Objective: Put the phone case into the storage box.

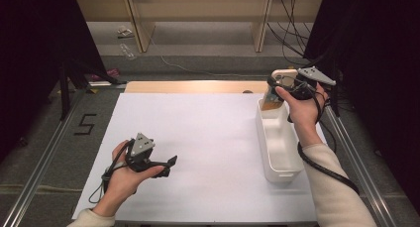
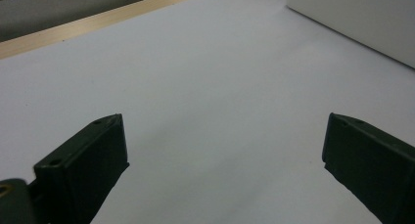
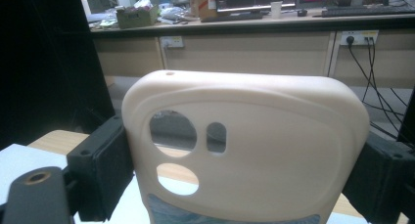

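Up at the far right corner of the tabletop (image 1: 198, 138), the right gripper (image 1: 285, 85) holds a cream phone case (image 3: 244, 150) raised above the far end of a white bin (image 1: 280, 147); its black jaws are clamped on the case's two side edges. Camera cut-outs pierce the case, and no brand or lettering can be read on it. Near the left front edge, the left gripper (image 1: 171, 162) rests low over the white surface, jaws apart with nothing between them. On the floor left of the table, black tape forms a "5" (image 1: 85, 124).
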